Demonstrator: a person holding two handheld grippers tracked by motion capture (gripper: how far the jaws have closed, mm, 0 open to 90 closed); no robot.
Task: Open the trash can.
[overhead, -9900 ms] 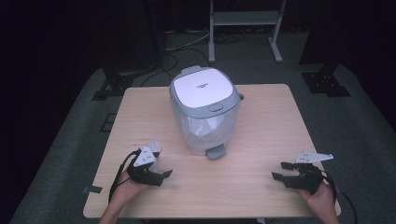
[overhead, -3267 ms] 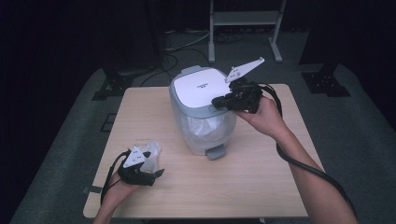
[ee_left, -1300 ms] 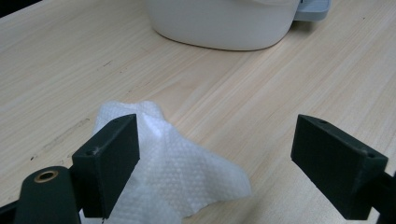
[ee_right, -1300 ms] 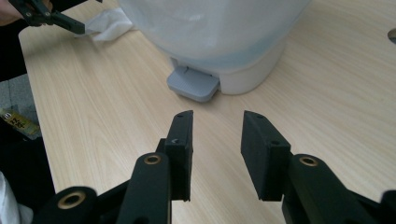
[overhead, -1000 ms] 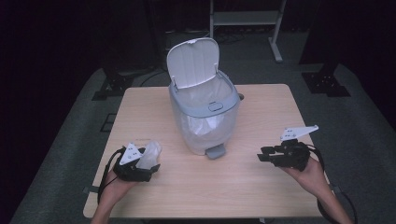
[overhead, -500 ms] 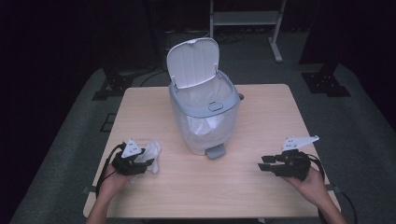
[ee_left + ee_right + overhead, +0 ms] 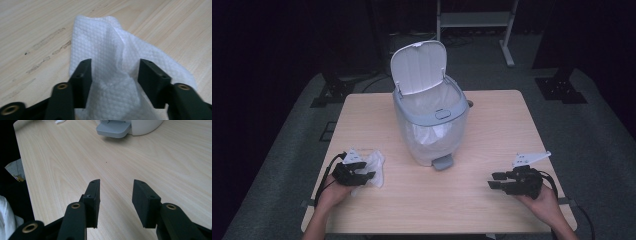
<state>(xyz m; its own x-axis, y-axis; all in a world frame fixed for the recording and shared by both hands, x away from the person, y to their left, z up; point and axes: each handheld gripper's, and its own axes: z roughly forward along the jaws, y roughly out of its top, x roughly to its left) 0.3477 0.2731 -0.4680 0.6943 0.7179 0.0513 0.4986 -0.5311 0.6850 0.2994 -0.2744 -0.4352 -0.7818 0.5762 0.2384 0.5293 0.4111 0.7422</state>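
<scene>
- Across the middle of the high view lay the table [image 7: 492,210], a pale wooden top on a grey floor with dark surroundings.
- At the centre of the frame stood the bin [image 7: 430,125], white and grey, on the far half of the table. Its lid [image 7: 418,67] was tipped up and back toward the upper middle, and a clear liner showed inside. Its grey pedal [image 7: 441,162] pointed at the near edge; in the right gripper view the pedal [image 7: 113,129] sat at the top centre.
- In the lower right of the high view the right gripper [image 7: 498,180] was held in a hand just above the table, well apart from the bin. Its jaws stood spread with only bare wood between them.
- In the lower left the left gripper [image 7: 362,170] rested over the tissue [image 7: 374,167].
- In the left gripper view the tissue [image 7: 110,75], white, dimpled and crumpled, lay on the table with a raised fold running between the jaws, which stood apart on either side, not yet closed on it.
</scene>
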